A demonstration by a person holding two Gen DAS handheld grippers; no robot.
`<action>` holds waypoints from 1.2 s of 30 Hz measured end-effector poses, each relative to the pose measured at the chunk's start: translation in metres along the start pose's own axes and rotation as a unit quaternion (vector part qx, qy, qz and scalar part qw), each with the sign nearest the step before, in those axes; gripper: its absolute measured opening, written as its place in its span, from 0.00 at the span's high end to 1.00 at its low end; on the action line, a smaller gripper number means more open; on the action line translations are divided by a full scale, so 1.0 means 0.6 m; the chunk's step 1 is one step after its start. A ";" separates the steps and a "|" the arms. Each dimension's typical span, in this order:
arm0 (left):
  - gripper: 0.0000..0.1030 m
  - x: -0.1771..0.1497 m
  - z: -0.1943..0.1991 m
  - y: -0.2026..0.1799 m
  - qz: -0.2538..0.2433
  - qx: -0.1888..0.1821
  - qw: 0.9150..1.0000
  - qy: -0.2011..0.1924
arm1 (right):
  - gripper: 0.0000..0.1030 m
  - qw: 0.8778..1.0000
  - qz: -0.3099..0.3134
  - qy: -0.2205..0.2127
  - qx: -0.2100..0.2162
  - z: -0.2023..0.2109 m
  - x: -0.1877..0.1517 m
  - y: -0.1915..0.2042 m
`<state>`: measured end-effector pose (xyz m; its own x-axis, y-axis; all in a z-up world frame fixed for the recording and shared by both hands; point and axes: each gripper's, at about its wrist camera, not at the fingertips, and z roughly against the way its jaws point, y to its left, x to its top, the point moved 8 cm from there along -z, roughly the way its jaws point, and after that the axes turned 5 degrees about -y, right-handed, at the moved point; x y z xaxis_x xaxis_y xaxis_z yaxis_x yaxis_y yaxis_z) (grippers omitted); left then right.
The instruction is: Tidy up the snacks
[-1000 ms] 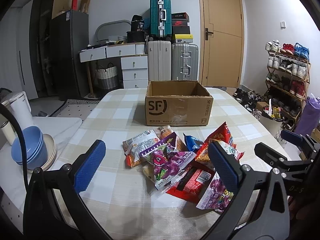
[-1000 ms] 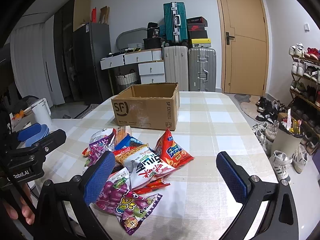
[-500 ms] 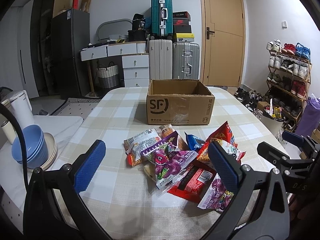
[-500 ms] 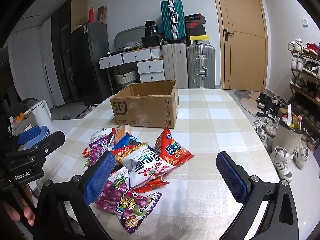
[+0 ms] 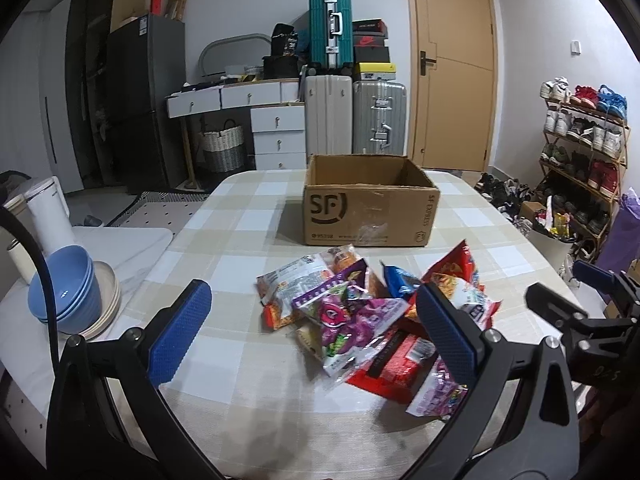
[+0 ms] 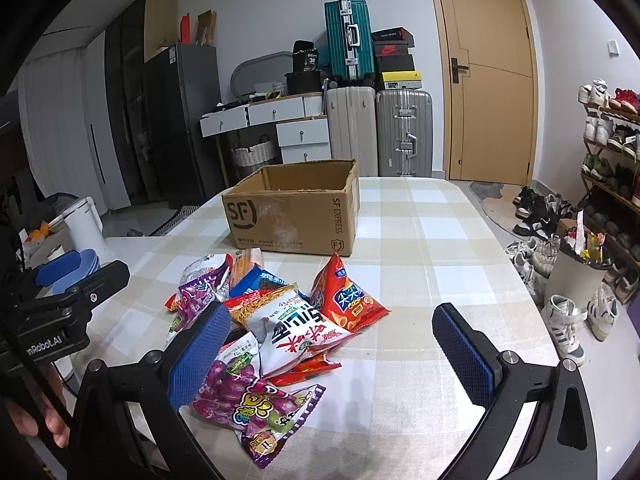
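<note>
Blue ribbed pads line both of our tools: the left gripper (image 5: 316, 328) hangs with its jaws spread wide and nothing between them, low over the near edge of the table (image 5: 240, 224), and the right gripper (image 6: 332, 354) is likewise released, empty, over the same edge to the right of the other. Ahead of our fingers lies the heap of snack packets (image 6: 276, 320), loose and overlapping on the checked cloth around the table's middle, nearer our edge than the far one; a purple grape-candy bag (image 6: 256, 408) sits nearest, a white noodle pack (image 6: 296, 328) rests on top, and a red chip bag (image 6: 348, 296) leans on the heap's right side. Beyond the heap, well apart from it toward the far edge, stands the open cardboard box (image 5: 370, 208) marked SF. Off the table's left edge we see stacked blue bowls (image 5: 66, 292) and a white kettle (image 5: 48, 208)
</note>
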<state>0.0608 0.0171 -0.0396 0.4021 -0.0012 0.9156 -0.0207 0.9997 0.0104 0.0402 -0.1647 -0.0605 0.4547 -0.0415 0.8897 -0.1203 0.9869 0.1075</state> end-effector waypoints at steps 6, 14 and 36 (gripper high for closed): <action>0.01 -0.016 -0.025 0.029 0.040 -0.011 0.999 0.035 | 0.00 1.000 -0.007 0.022 0.016 -0.007 -0.008 0.001; 0.01 -0.027 -0.040 0.035 0.051 -0.019 0.997 0.049 | 0.00 0.990 0.051 0.102 0.083 -0.041 -0.066 0.060; 0.01 -0.078 -0.086 0.047 0.087 -0.039 0.988 0.123 | 0.53 0.966 0.118 0.185 0.139 -0.103 -0.147 0.147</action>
<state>0.0886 0.0467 -0.1032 0.6099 0.1658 0.7750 -0.0411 0.9832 -0.1781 0.0440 -0.0646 -0.1568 0.6642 0.2891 0.6894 -0.4684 0.8796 0.0825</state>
